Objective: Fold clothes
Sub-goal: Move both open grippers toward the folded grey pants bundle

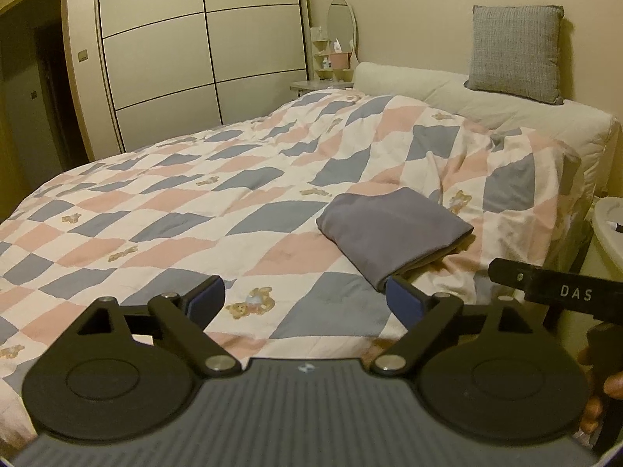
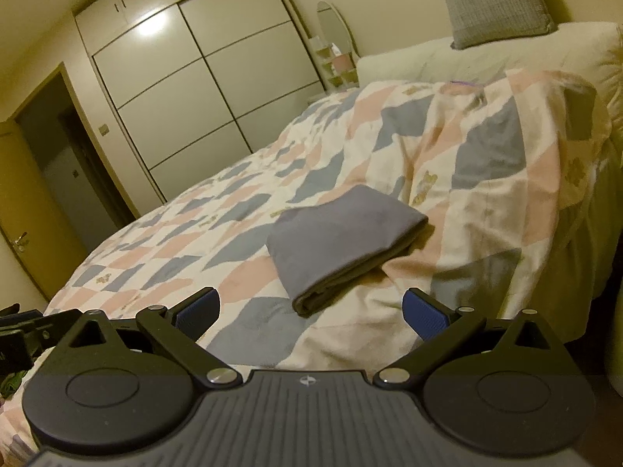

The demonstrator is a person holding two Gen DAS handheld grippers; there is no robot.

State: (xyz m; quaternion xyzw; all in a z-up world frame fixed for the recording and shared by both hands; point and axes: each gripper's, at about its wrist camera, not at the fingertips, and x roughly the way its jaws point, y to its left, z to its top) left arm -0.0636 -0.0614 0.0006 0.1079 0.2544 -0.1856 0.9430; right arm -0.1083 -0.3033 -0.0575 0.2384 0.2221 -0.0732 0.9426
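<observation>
Here the folded grey garment (image 2: 342,233) lies on the quilt (image 1: 163,202) just beyond both grippers' wide-apart, empty jaws.

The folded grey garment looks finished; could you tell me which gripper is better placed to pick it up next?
Probably the right gripper: the grey garment lies nearly centred ahead of its open jaws, while it sits off to the side of the open left gripper.

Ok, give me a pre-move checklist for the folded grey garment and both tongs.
1. Grey garment folded into a compact stack: ok.
2. Garment resting on the quilt, away from the bed edge: ok.
3. Left tongs open, nothing between the pads: ok.
4. Right tongs open and empty: ok.
5. Layers squared up on the far side: cannot tell.
6. More clothes waiting to be folded: cannot tell.
</observation>
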